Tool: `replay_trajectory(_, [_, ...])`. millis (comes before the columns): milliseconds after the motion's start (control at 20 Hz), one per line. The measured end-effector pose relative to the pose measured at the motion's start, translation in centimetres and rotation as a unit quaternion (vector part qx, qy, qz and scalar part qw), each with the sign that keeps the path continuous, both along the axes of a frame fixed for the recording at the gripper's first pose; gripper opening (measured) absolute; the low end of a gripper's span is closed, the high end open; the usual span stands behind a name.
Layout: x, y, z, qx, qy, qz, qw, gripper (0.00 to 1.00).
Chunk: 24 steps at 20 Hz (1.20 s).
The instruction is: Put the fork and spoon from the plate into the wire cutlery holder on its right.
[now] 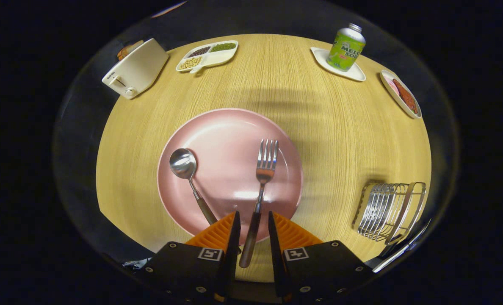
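A pink plate [228,131] lies on the round wooden table [344,127], just ahead of my fingers. On it rest a metal spoon [183,164] with a brown handle, to the left, and a fork [266,162] with a brown handle, to the right, tines pointing away. My gripper [253,217] is open, and the fork's handle runs back between the two fingers with a small gap on each side. The spoon's handle ends just left of the left finger [234,231]. The wire cutlery holder [388,209] stands on the table to the right of the plate, with nothing in it.
At the far side stand a white toaster [135,70], a divided dish of beans [207,56], a green can [345,47] on a white coaster, and a small dish of food [402,94]. The table's edge runs close behind the holder.
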<state>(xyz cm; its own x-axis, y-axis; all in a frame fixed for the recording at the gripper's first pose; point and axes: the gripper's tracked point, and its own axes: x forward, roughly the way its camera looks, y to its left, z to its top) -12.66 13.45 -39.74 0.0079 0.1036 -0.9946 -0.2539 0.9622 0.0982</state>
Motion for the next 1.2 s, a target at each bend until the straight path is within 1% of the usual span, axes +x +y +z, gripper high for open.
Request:
replay_trajectory(50, [0.0, -0.1, -0.3, -0.004, 0.003, -0.001, 1.000, 0.35])
replay_trajectory(100, [-0.1, -0.2, -0.6, -0.007, 0.005, -0.001, 1.000, 0.34])
replay_trajectory(250, [-0.4, -0.3, -1.3, -0.019, 0.012, -0.003, 1.000, 0.24])
replay_trajectory(350, [-0.3, -0.4, -1.7, -0.023, 0.010, -0.001, 1.000, 0.15])
replay_trajectory(400, [-0.1, -0.4, -1.6, -0.023, 0.006, -0.002, 1.000, 0.14])
replay_trajectory(450, [0.2, -0.3, -1.8, -0.022, 0.003, 0.001, 1.000, 0.10])
replay_trajectory(550, [0.3, 0.0, -1.5, -0.012, -0.003, -0.001, 1.000, 0.06])
replay_trajectory(800, [1.7, 0.2, 0.7, 0.019, -0.039, -0.005, 0.999, 0.05])
replay_trajectory(950, [2.8, -0.6, 2.6, 0.023, -0.069, -0.002, 0.997, 0.05])
replay_trajectory(1200, [3.2, -2.3, 5.7, 0.034, -0.091, -0.012, 0.995, 0.05])
